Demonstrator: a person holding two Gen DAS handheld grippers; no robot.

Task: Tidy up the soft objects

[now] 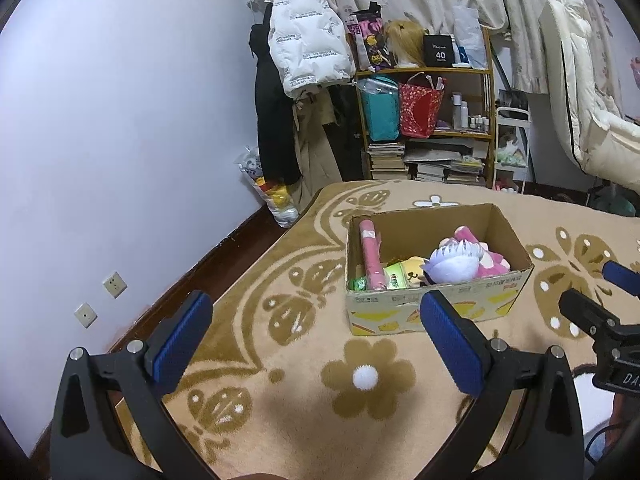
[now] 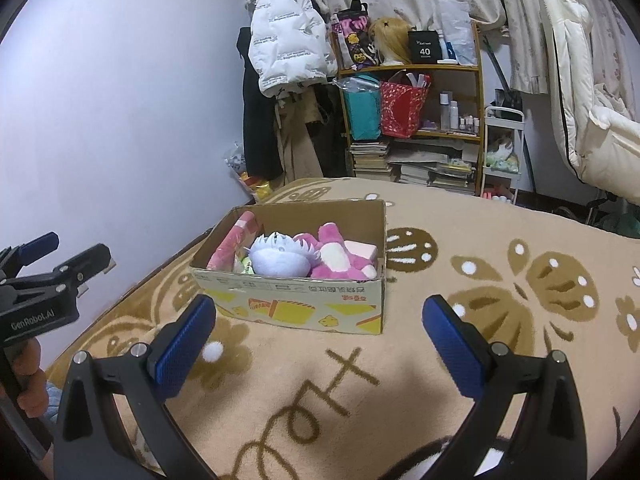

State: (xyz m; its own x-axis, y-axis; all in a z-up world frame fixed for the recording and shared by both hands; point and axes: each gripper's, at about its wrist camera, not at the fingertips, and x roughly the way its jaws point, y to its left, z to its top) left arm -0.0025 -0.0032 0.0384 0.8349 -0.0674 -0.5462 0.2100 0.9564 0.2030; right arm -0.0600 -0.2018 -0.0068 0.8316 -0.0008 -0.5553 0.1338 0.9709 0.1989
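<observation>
An open cardboard box (image 1: 440,306) (image 2: 296,304) stands on the beige flowered blanket. It holds soft toys: a pale lilac plush head (image 1: 454,262) (image 2: 282,258), a pink plush (image 1: 490,260) (image 2: 340,260), a pink roll (image 1: 372,256) (image 2: 232,246) and green and yellow toys (image 1: 396,276). My left gripper (image 1: 316,332) is open and empty, in front of the box. My right gripper (image 2: 320,336) is open and empty, in front of the box. Each gripper shows at the edge of the other's view, the right (image 1: 600,312) and the left (image 2: 60,272).
The blanket (image 1: 304,420) (image 2: 460,240) covers a bed. A lilac wall (image 1: 120,120) is on the left. Behind the bed stand a loaded shelf (image 1: 428,112) (image 2: 416,120), hanging coats (image 1: 304,40), a white cart (image 2: 502,152) and a white chair (image 1: 580,100).
</observation>
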